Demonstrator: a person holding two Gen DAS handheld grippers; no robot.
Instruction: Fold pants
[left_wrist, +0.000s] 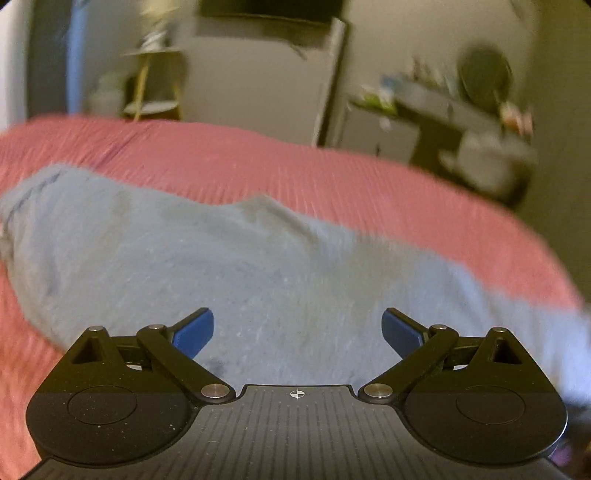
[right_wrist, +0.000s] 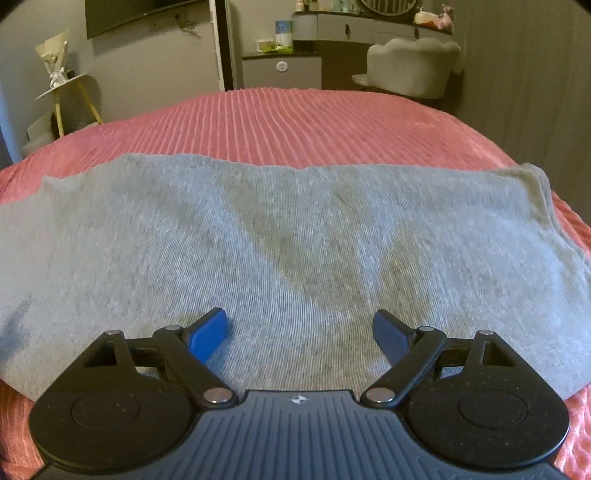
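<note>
Grey pants (right_wrist: 295, 236) lie folded flat in a wide band across the pink ribbed bedspread (right_wrist: 295, 118). In the right wrist view my right gripper (right_wrist: 300, 330) hovers over their near part, blue pads wide apart, nothing between them. The left wrist view is blurred by motion. There the same grey pants (left_wrist: 207, 258) stretch from the upper left to the lower right over the bedspread (left_wrist: 332, 177). My left gripper (left_wrist: 297, 328) stands open above the cloth with nothing in its jaws.
Beyond the bed's far edge stand a round side table (right_wrist: 62, 90) with a wrapped bouquet at left, a grey cabinet (right_wrist: 282, 70) and a padded grey chair (right_wrist: 413, 62) at a vanity. A dark screen (right_wrist: 140, 14) hangs on the wall.
</note>
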